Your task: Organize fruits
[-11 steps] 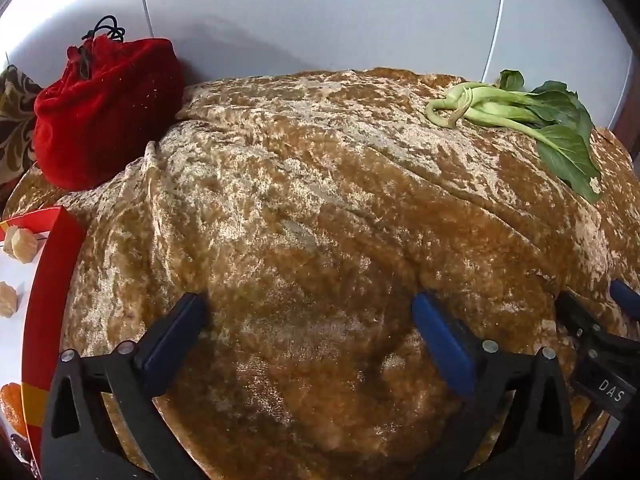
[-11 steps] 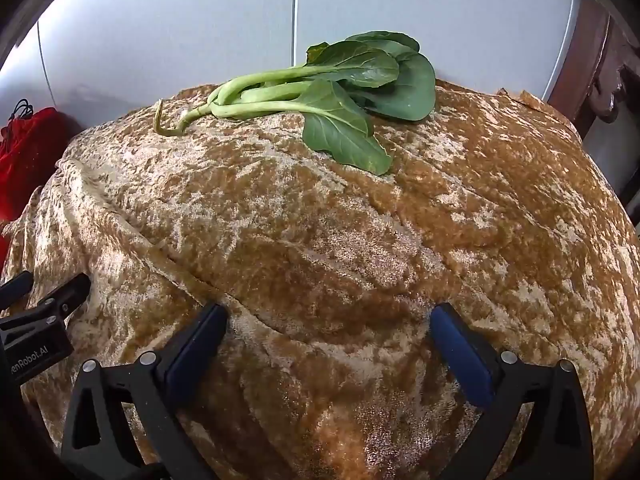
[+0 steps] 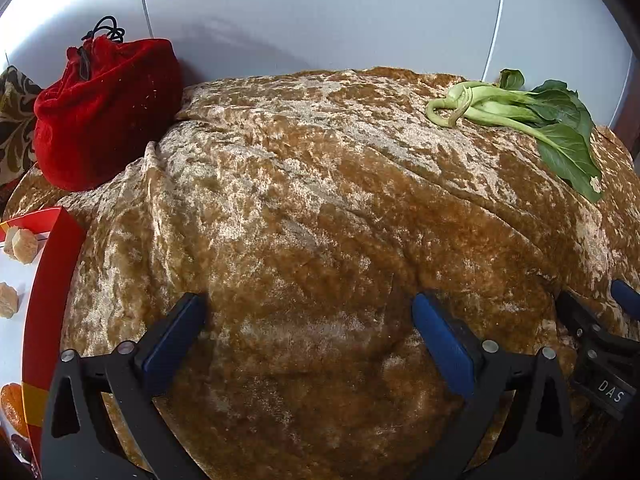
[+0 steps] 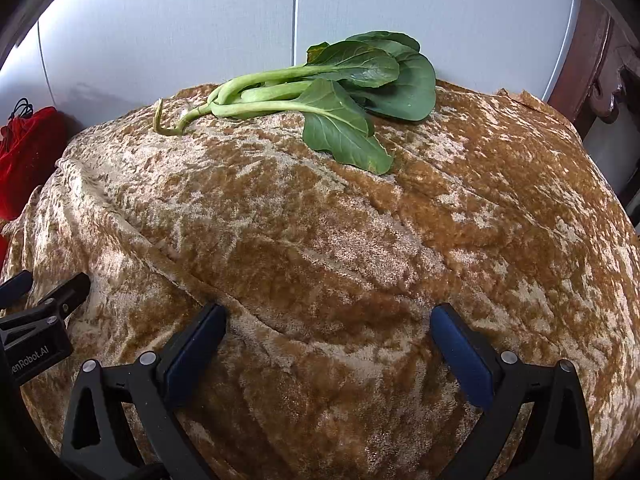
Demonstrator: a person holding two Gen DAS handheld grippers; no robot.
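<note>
A gold velvet cloth (image 4: 320, 260) covers the table. The greens (image 4: 320, 92) lie far ahead of the right tongs (image 4: 326, 344), stems pointing left, leaves right. The left tongs (image 3: 308, 336) sit farther off. Both tongs gape wide, holding nothing.

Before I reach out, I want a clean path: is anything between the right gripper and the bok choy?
Nothing visible: only bare golden velvet cloth lies between the open right gripper and the bok choy at the far edge.
</note>
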